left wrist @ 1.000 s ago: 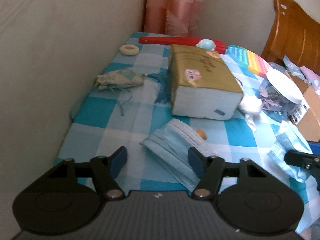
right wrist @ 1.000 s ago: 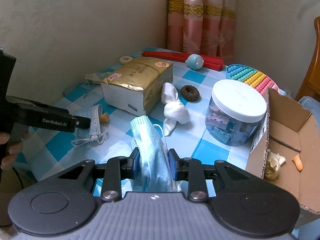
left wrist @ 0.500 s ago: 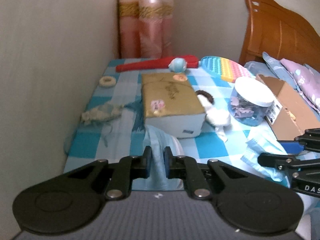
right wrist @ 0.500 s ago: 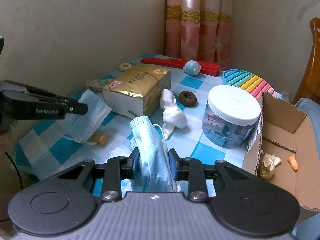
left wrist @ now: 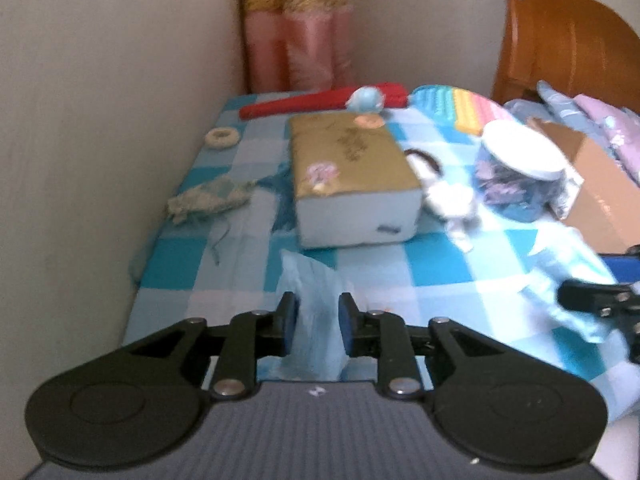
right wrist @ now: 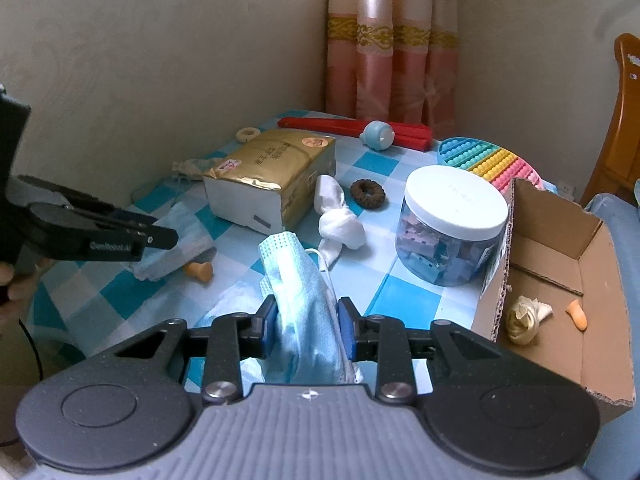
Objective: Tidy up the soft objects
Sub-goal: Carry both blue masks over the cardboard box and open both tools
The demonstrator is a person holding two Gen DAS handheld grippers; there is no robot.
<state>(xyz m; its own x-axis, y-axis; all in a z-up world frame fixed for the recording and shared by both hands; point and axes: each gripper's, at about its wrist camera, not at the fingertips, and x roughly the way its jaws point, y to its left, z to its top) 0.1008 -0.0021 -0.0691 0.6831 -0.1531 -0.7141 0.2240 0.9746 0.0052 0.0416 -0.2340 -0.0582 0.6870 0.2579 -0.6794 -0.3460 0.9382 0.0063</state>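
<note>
A light blue face mask (left wrist: 316, 280) stands bunched between the fingers of my left gripper (left wrist: 318, 316). Its jaws are opening, though both pads still touch the cloth. From the right wrist view this left gripper (right wrist: 168, 238) hovers low over the checked tablecloth, with its mask (right wrist: 176, 248) under the tip. My right gripper (right wrist: 307, 320) is shut on a second blue mask (right wrist: 296, 272), held just above the table. The right gripper (left wrist: 568, 296) and its mask (left wrist: 560, 264) also show at the right edge of the left wrist view.
An open cardboard box (right wrist: 560, 248) at the right holds a cream cloth wad (right wrist: 524, 314) and an orange earplug (right wrist: 576, 314). On the table: another earplug (right wrist: 200, 270), knotted white cloth (right wrist: 338, 224), gold tissue pack (right wrist: 272, 176), lidded jar (right wrist: 452, 224), brown hair tie (right wrist: 367, 194). A wall runs along the left.
My left gripper closed on the mask lying on the table and raised it a little; its jaws have since widened somewhat. The right gripper keeps still with its mask.
</note>
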